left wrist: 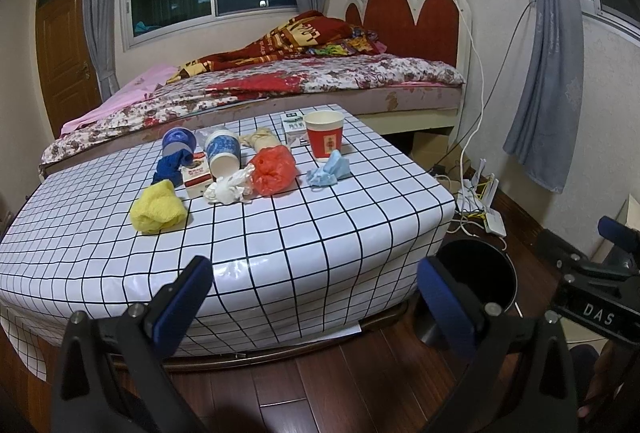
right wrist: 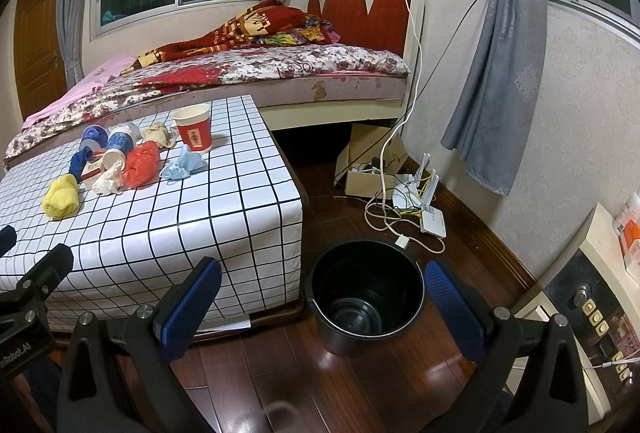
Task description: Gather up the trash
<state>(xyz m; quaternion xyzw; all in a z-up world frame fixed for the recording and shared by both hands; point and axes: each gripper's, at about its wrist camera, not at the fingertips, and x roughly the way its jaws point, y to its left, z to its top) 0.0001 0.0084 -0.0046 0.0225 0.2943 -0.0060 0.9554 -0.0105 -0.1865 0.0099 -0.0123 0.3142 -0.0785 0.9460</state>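
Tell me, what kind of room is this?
Most likely a bedroom at home: there's a bed with a red headboard and rumpled blanket, plus grey window curtains.

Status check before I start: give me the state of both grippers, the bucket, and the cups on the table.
left gripper: jaws open, holding nothing
right gripper: jaws open, holding nothing
black bucket: upright on the floor, empty
red paper cup: upright, mouth up
blue patterned cup: lying on its side, mouth toward the camera
blue face mask: crumpled on the table
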